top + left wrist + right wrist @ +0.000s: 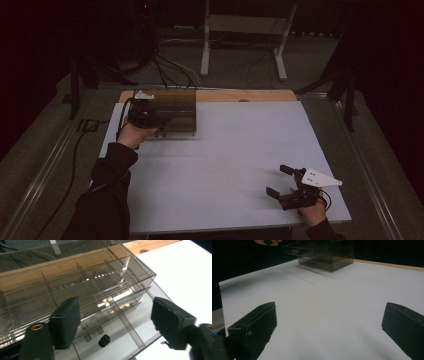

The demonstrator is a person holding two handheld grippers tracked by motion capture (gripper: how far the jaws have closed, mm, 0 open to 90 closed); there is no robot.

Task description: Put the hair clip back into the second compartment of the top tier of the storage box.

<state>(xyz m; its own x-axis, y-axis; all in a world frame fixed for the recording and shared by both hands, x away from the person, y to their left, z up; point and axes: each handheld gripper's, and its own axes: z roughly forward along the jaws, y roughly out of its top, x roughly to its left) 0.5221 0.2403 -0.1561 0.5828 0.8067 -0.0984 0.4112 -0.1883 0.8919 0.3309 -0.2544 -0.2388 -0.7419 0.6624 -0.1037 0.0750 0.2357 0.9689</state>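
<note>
The left gripper (pixel 115 322), jaws spread, hovers over the smoky transparent plastic drawer box (pixel 172 112) at upper left; the right gripper (pixel 280 182) gapes empty at lower right.

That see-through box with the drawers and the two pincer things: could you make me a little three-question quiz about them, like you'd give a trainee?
1. True or false: the left gripper is at the clear drawer box at the far left of the table.
2. What lies in the pulled-out drawer?
A. a small black object
B. a red ball
C. a spoon
3. Fill in: the right gripper, near the table's right front corner, has its jaws ____ and holds nothing.

Key:
1. True.
2. A, the small black object.
3. Open.
</note>
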